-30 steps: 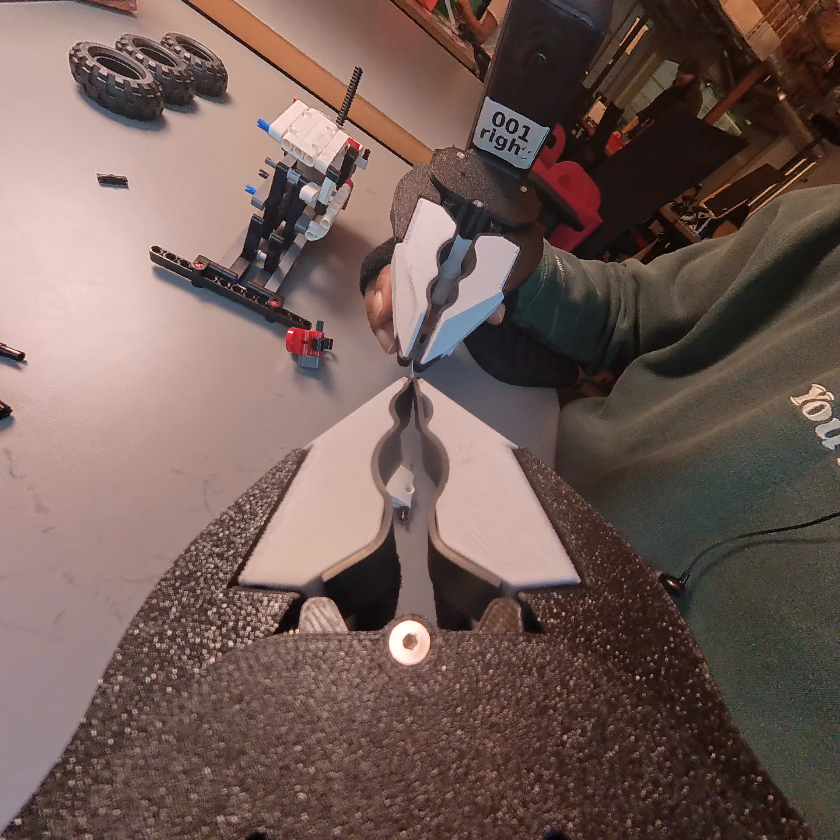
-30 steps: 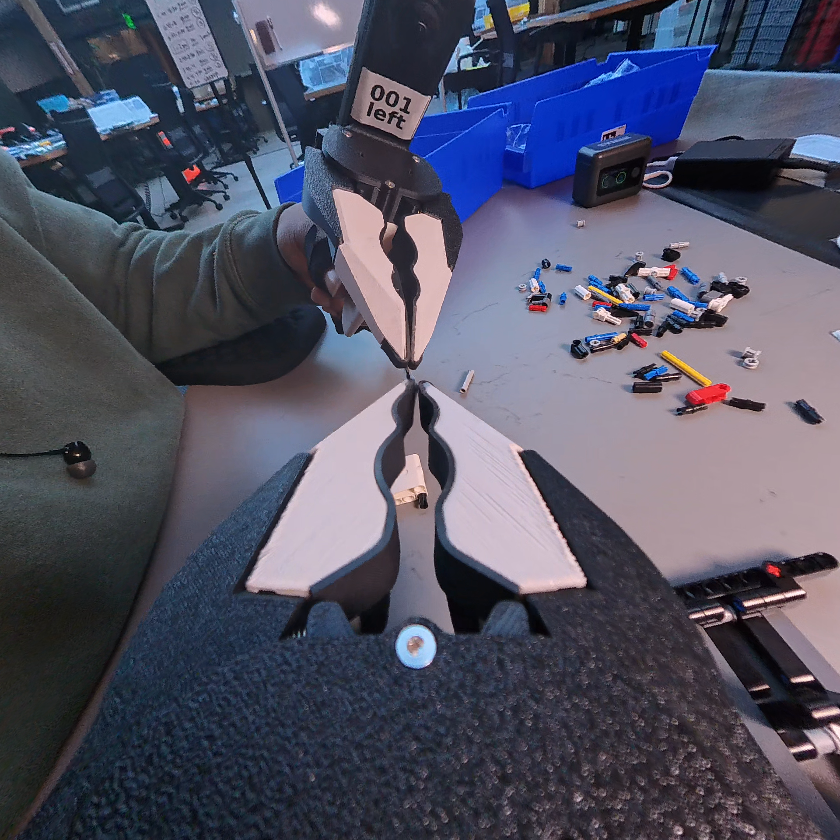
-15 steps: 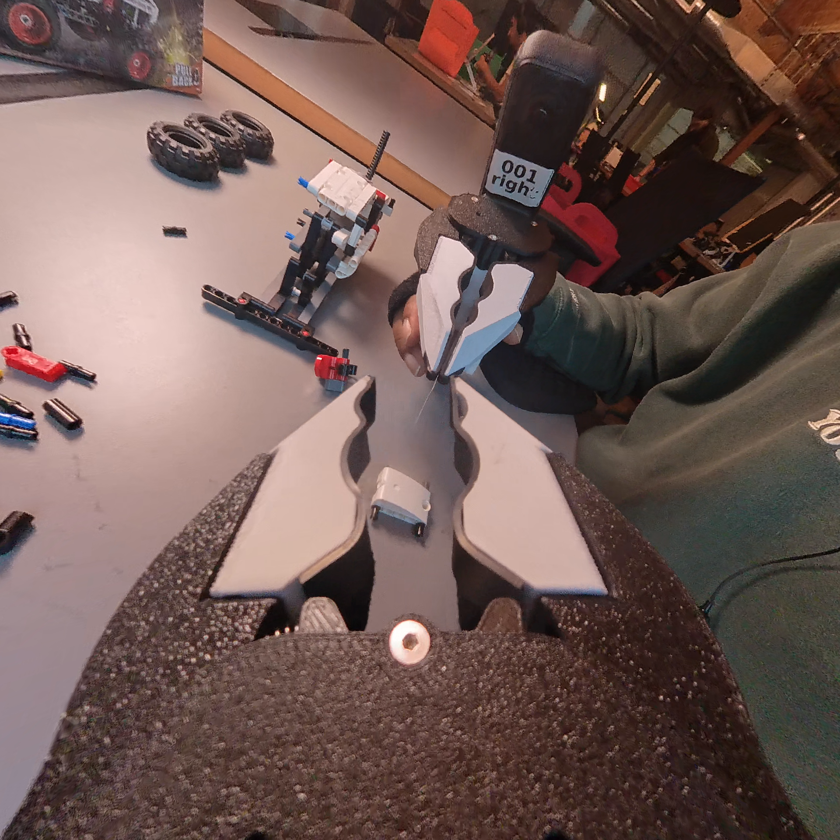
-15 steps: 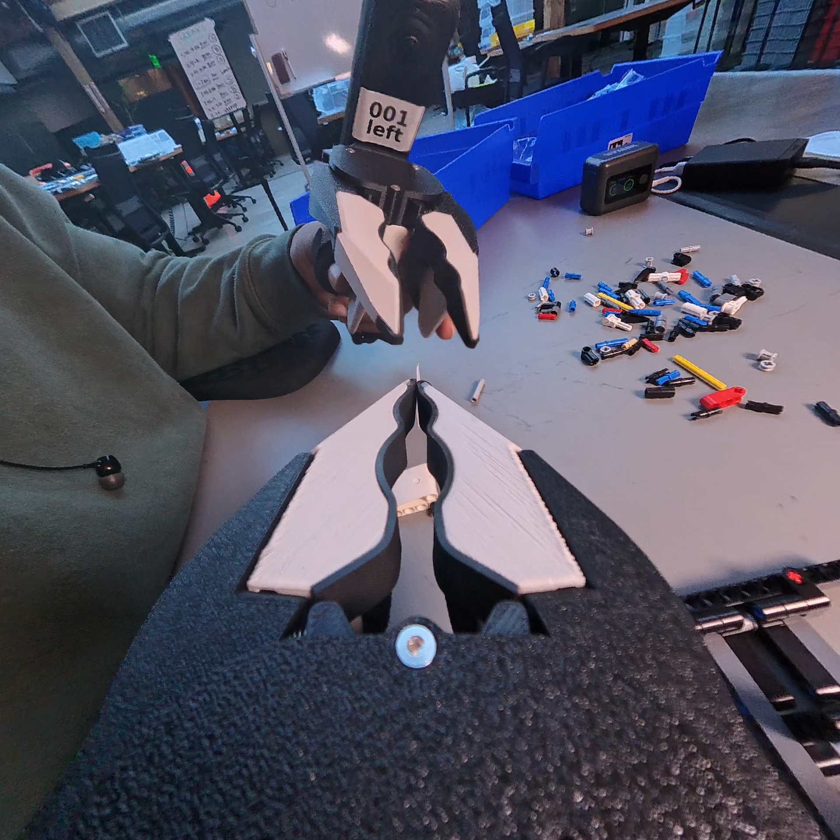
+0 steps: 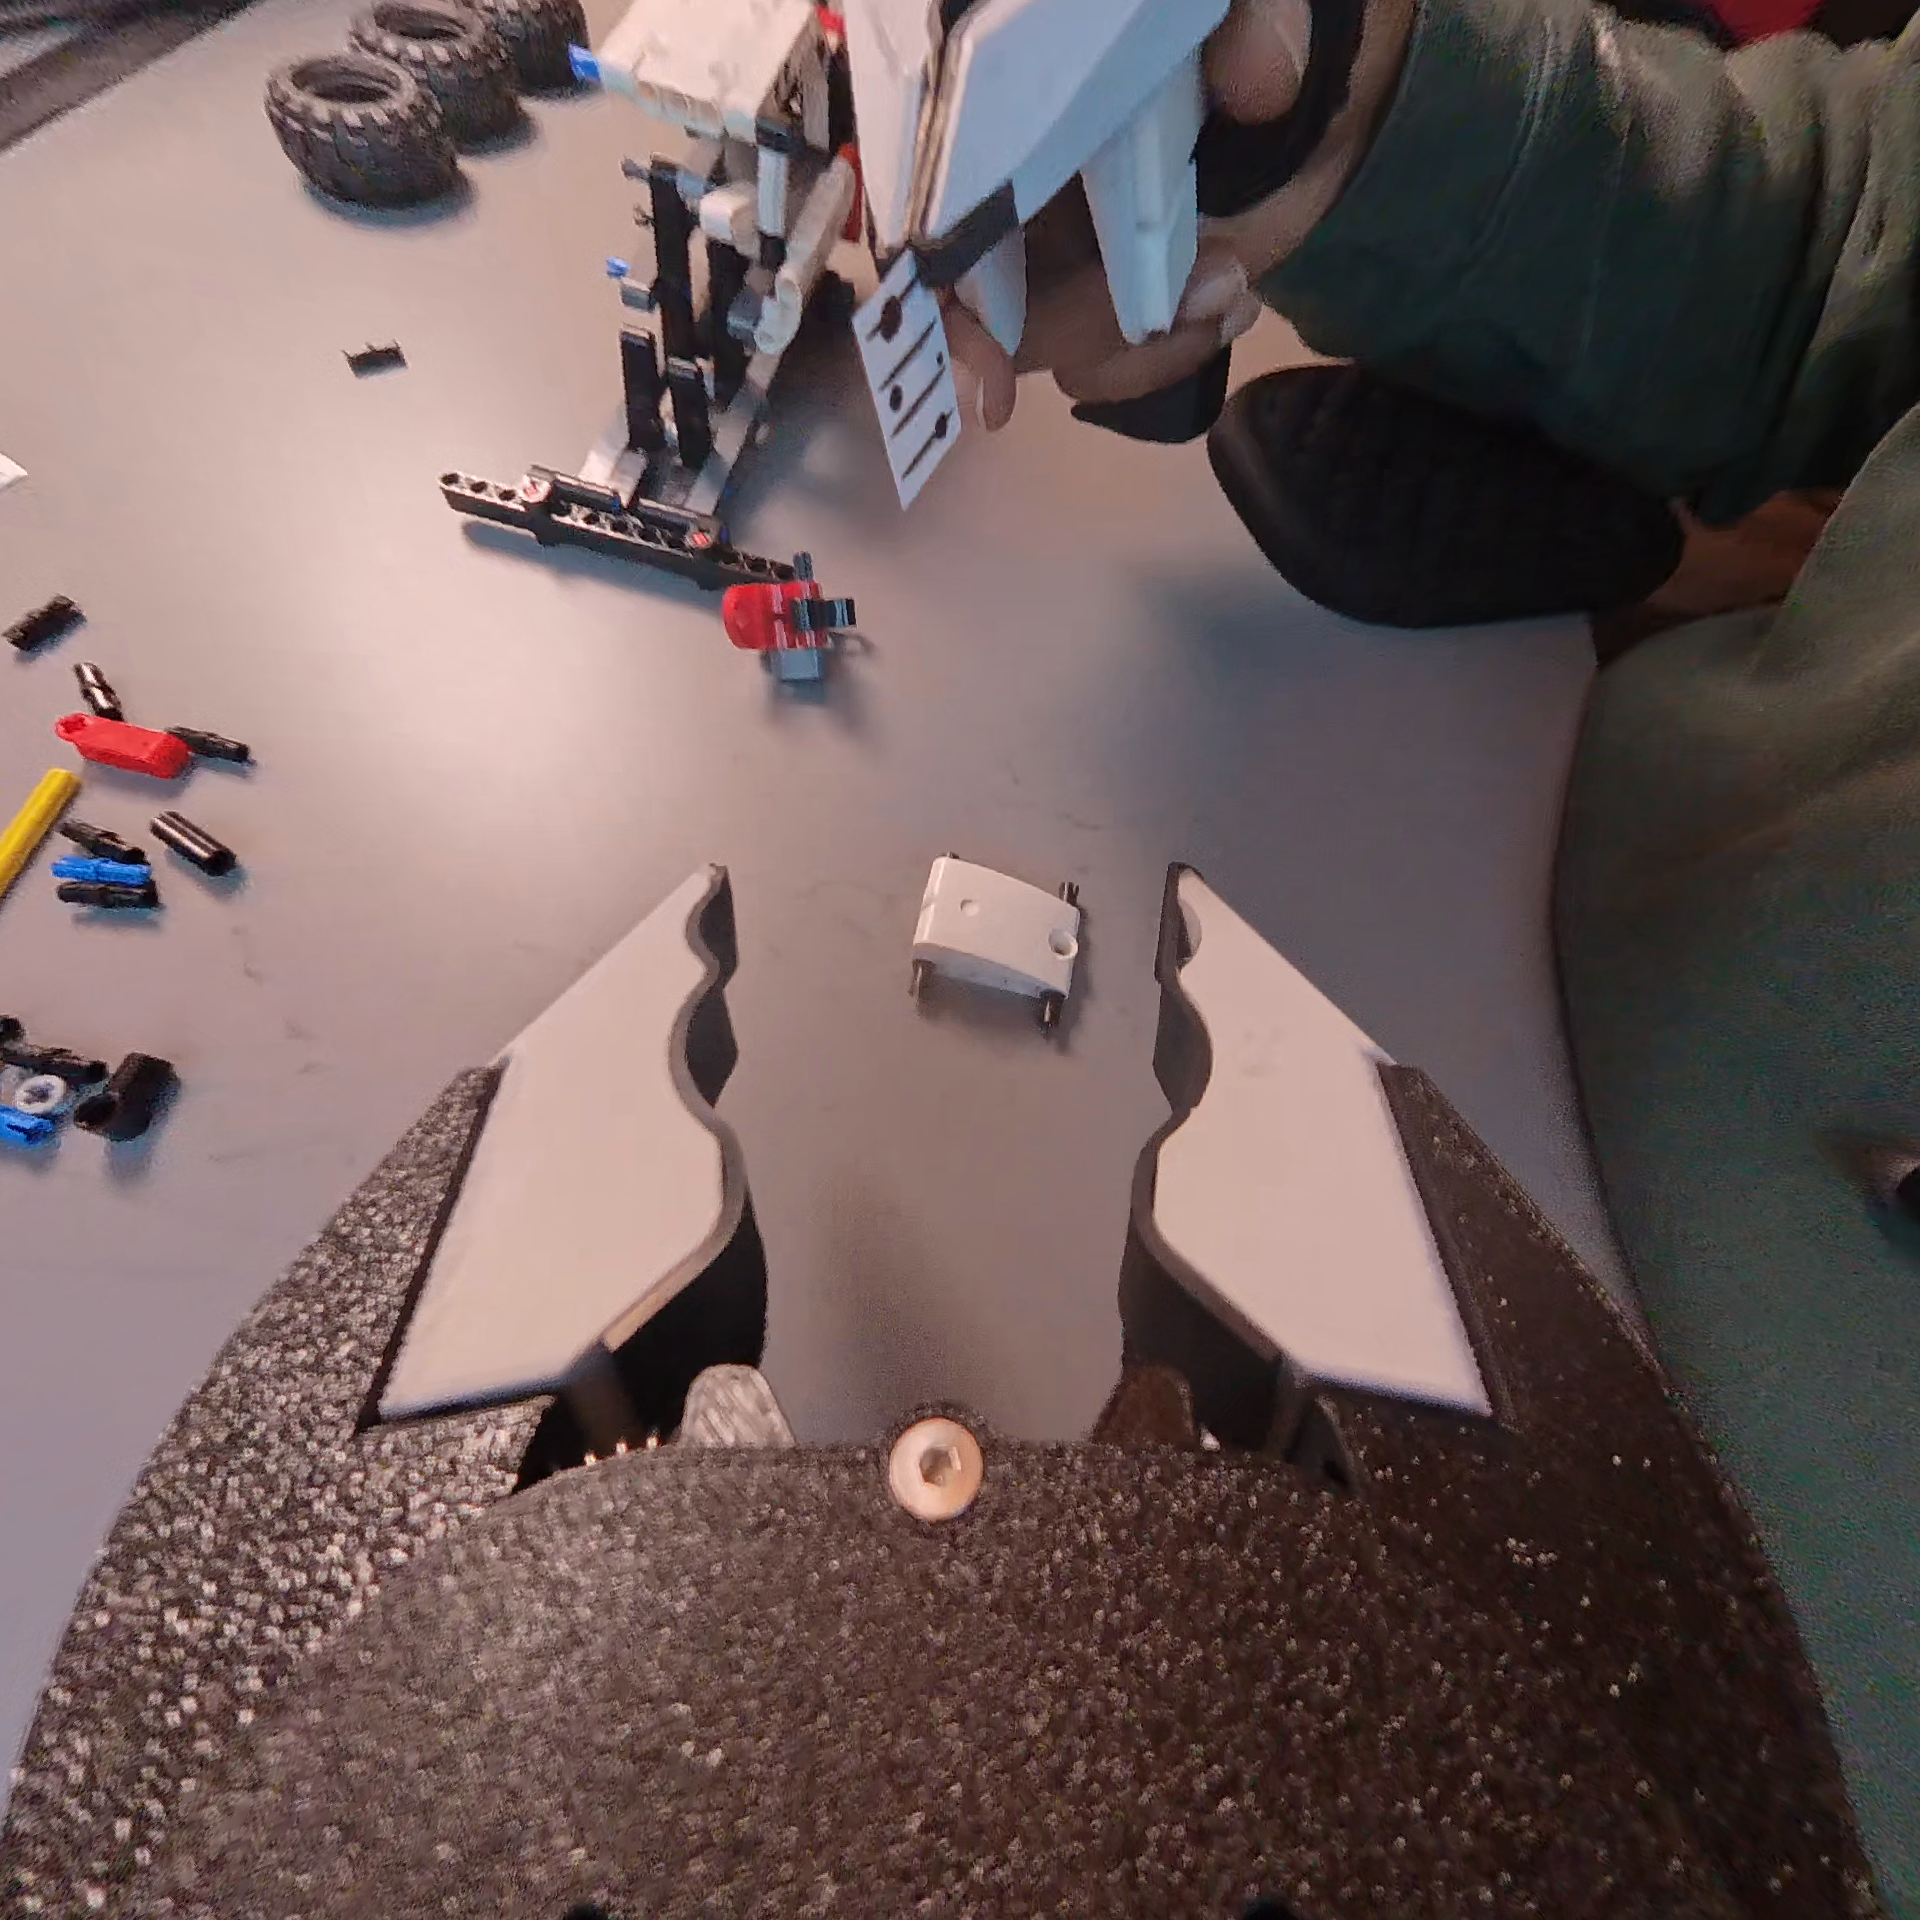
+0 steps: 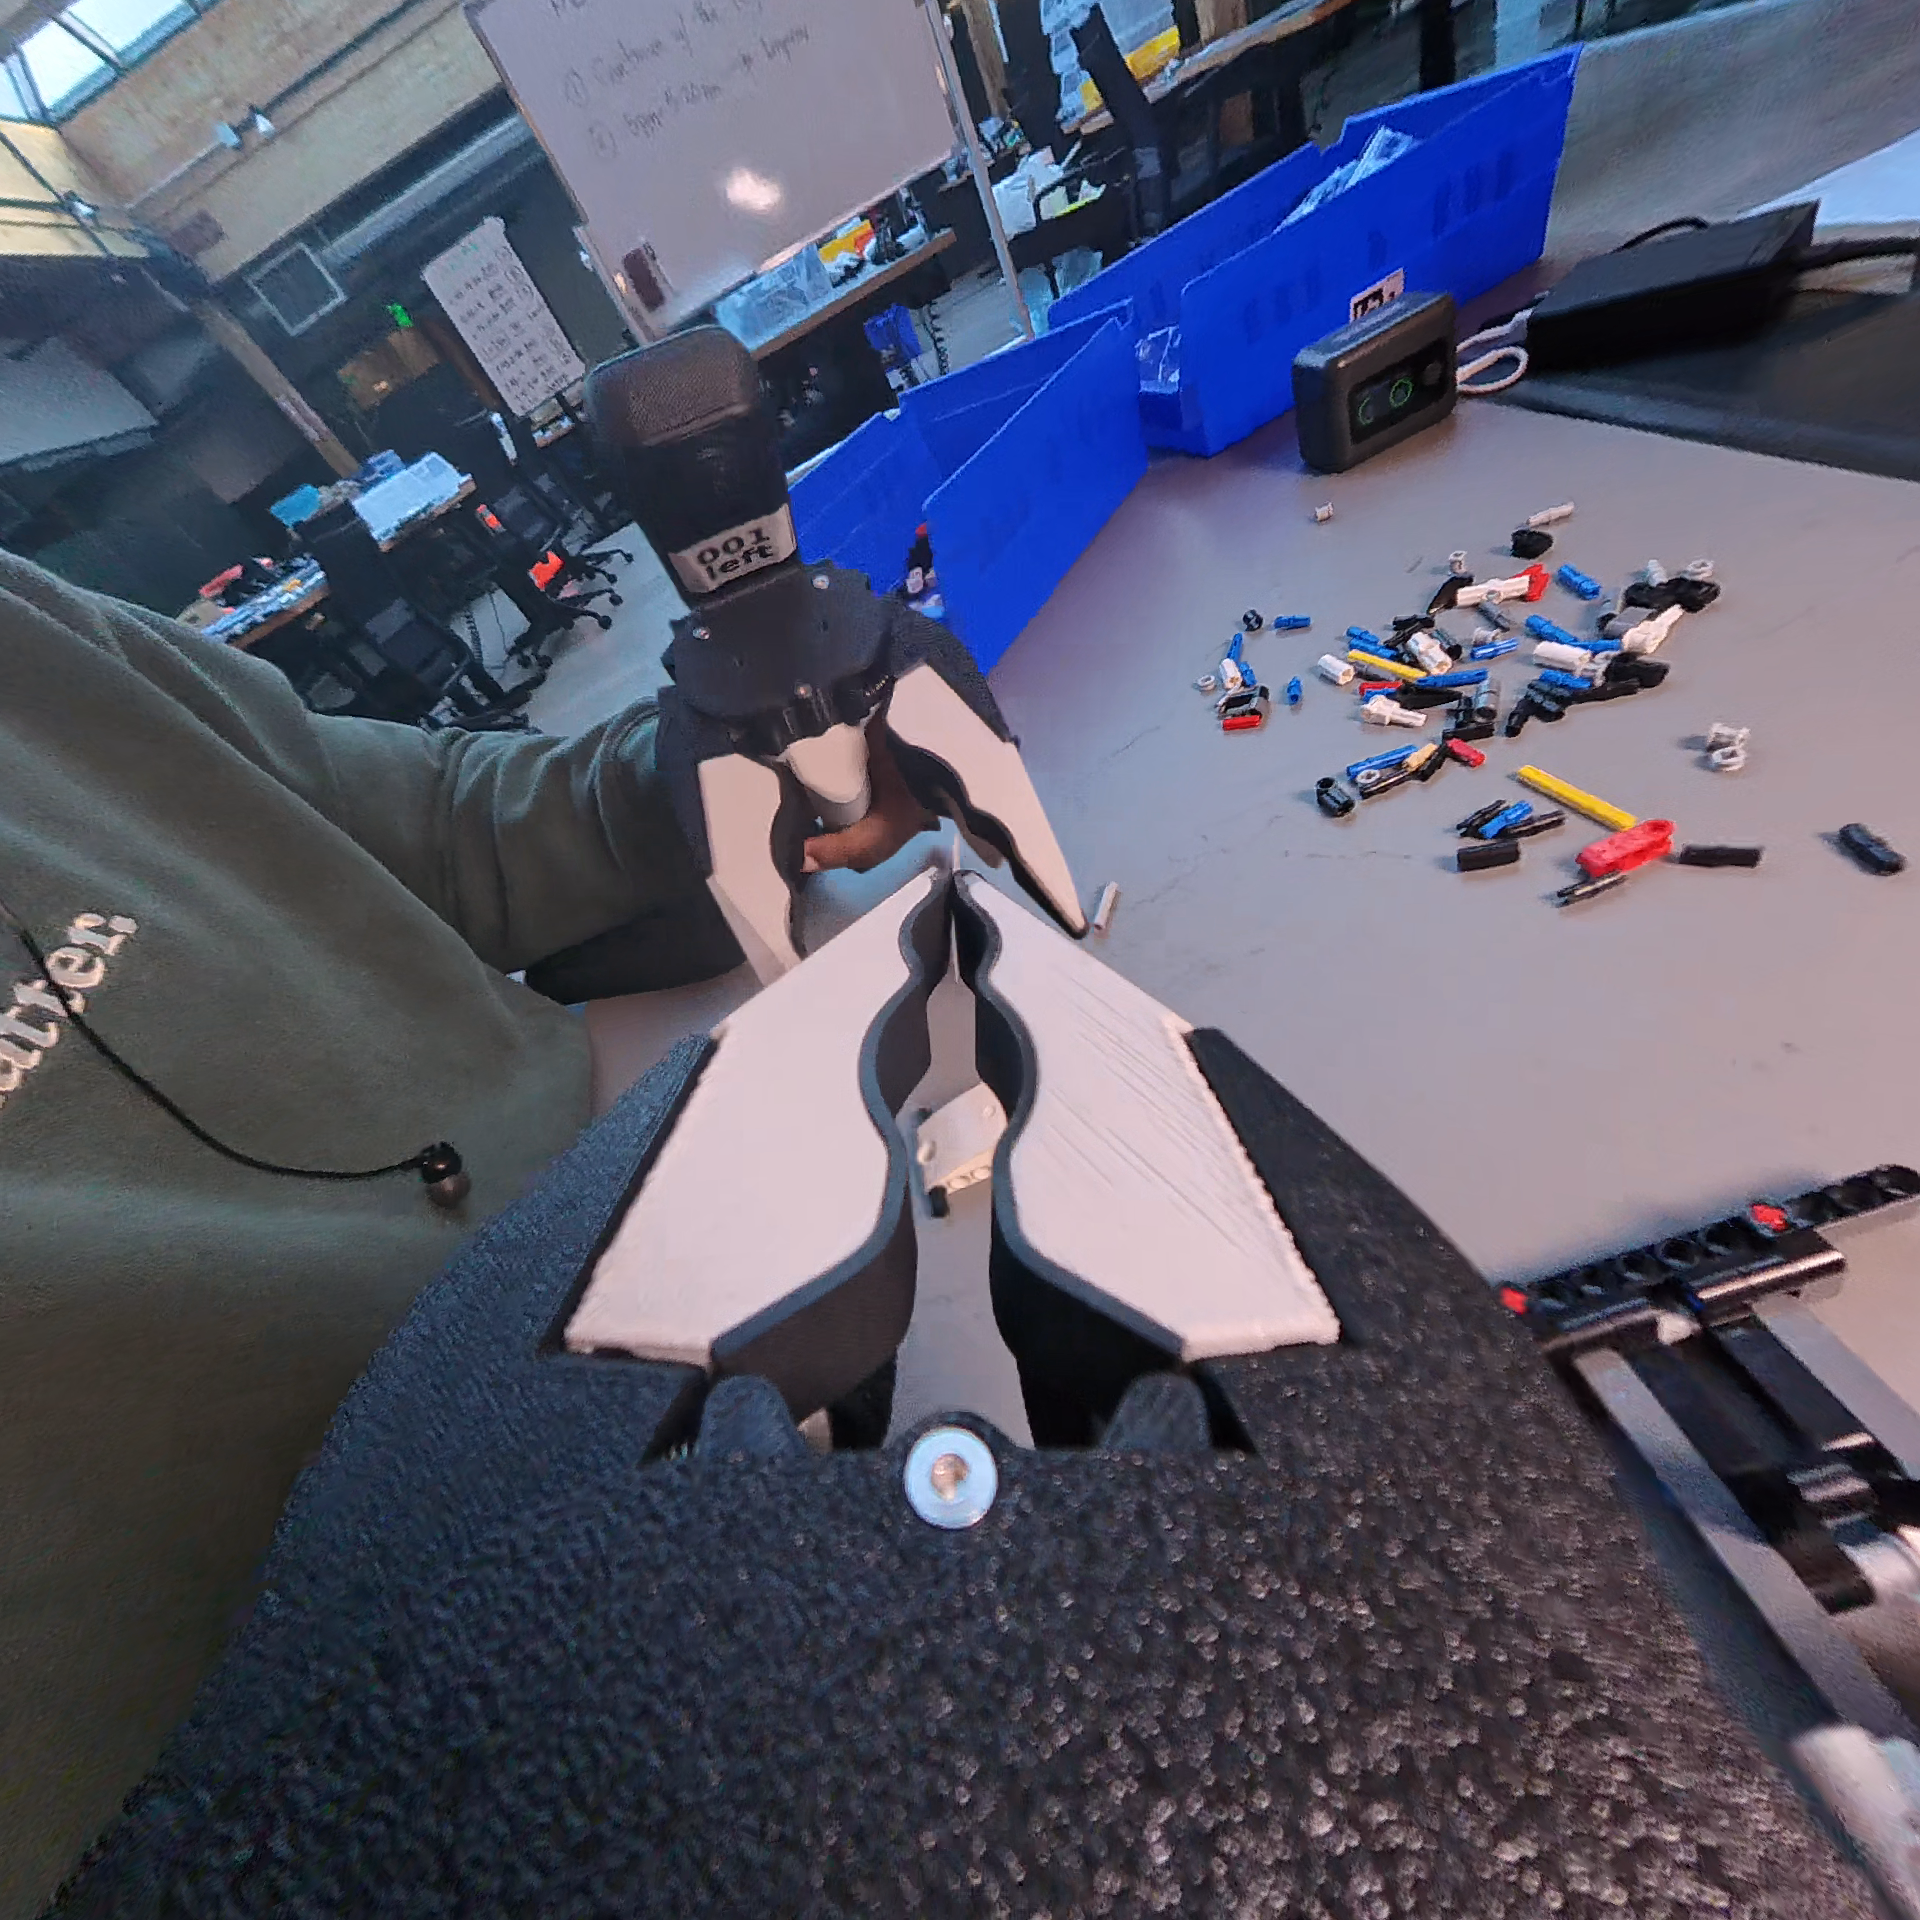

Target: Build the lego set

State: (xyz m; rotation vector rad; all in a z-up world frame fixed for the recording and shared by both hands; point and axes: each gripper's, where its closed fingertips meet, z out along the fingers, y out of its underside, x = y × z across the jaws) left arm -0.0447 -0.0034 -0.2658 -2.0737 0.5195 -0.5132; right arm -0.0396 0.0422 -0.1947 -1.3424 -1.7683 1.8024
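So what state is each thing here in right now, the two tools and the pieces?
Left tool: open, empty.
Right tool: shut on a thin white sticker.
White panel piece: lying flat on the grey table, untouched.
Half-built model: standing upright, unfinished.
Black tyres: loose, unmounted.
Small loose pieces: scattered.

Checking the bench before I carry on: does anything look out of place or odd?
Nothing looks damaged. The small white panel lies loose on the table, apart from the part-built model, in front of the open left hand-held gripper. Loose parts lie scattered.
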